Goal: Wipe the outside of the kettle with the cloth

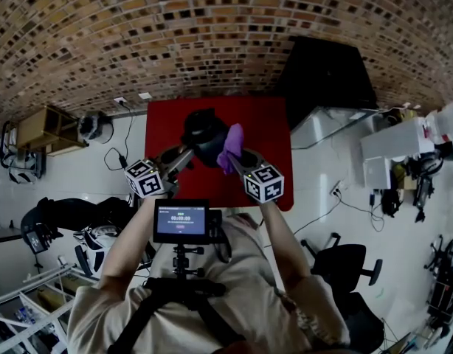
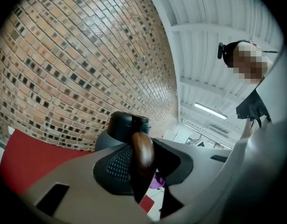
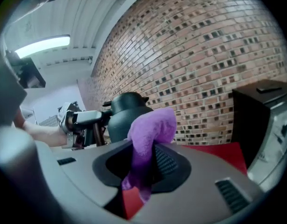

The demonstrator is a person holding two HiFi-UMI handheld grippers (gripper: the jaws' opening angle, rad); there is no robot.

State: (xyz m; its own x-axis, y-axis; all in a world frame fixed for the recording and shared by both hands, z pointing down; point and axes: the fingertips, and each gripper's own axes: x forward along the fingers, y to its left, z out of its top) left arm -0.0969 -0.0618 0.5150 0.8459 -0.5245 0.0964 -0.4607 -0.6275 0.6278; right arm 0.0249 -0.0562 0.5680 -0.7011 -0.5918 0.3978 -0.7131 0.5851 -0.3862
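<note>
Right tongs (image 3: 144, 164) pinch cloth (image 3: 152, 129) beside kettle (image 3: 126, 112); left tongs (image 2: 141, 168) grip handle (image 2: 143, 150).

Head view looks steeply down from above; both gripper views face the kettle (image 3: 125, 113) closely from opposite sides.

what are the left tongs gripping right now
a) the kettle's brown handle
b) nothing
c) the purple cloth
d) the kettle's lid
a: in the left gripper view the brown handle of the kettle is clamped between the left tongs, while the purple cloth sits in the right tongs.
</note>
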